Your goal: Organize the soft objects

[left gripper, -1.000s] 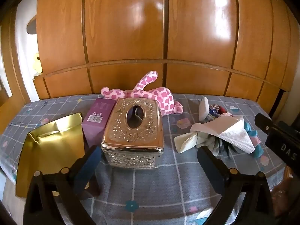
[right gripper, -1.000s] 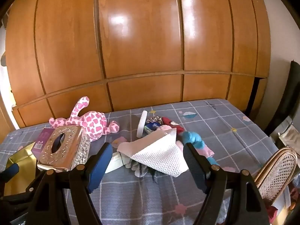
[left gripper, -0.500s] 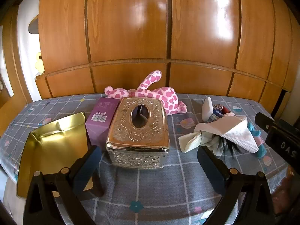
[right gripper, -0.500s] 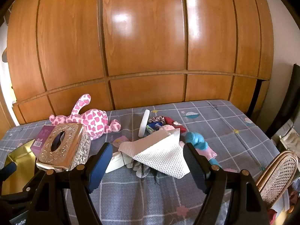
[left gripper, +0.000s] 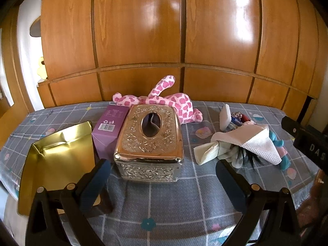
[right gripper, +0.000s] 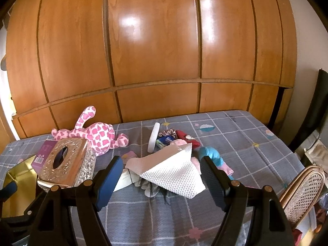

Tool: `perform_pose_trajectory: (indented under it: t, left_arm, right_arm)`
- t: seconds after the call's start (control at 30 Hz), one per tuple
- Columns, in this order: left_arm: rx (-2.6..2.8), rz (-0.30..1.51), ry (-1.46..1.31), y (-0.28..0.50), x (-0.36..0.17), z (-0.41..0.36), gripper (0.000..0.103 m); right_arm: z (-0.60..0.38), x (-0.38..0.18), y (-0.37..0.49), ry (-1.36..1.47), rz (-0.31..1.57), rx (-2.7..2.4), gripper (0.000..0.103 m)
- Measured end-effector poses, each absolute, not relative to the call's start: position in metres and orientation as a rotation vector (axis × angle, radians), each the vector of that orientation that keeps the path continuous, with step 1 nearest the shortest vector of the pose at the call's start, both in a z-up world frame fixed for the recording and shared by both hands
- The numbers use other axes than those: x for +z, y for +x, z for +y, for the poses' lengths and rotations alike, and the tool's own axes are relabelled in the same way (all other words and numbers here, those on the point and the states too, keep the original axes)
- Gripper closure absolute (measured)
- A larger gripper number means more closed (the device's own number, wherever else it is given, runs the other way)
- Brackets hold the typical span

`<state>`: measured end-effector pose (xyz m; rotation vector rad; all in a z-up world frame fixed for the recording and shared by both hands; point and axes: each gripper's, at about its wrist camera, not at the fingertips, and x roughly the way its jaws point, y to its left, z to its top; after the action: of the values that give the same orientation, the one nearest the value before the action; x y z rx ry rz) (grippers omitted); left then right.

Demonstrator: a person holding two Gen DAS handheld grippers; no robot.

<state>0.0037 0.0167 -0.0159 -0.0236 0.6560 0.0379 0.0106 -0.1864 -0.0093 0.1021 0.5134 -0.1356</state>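
White paper towel [right gripper: 174, 172] draped over a heap of soft items, centred ahead of the spread, empty right gripper [right gripper: 162, 176]; pink spotted plush [right gripper: 96, 135] behind the embossed tissue box [left gripper: 150, 139]. Box directly ahead of the wide-open, empty left gripper [left gripper: 163, 176]; gold pouch [left gripper: 57, 160] and purple carton [left gripper: 108, 129] left of it. Grey checked cloth [right gripper: 235, 139] beneath, wood panelling [right gripper: 155, 41] behind. Both grippers low, aimed forward over the cloth.

Both wrist views face wardrobe [left gripper: 184, 30]; share tissue box [left gripper: 149, 137].
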Motion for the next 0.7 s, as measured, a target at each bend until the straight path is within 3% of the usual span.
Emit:
perform_pose_trajectory:
  t: [0.7]
  left_arm:
    - [0.010,0.664,-0.004,0.001,-0.018,0.005,0.000]
  right_arm:
    - [-0.217,-0.009,0.014,0.131,0.506,-0.205,0.024]
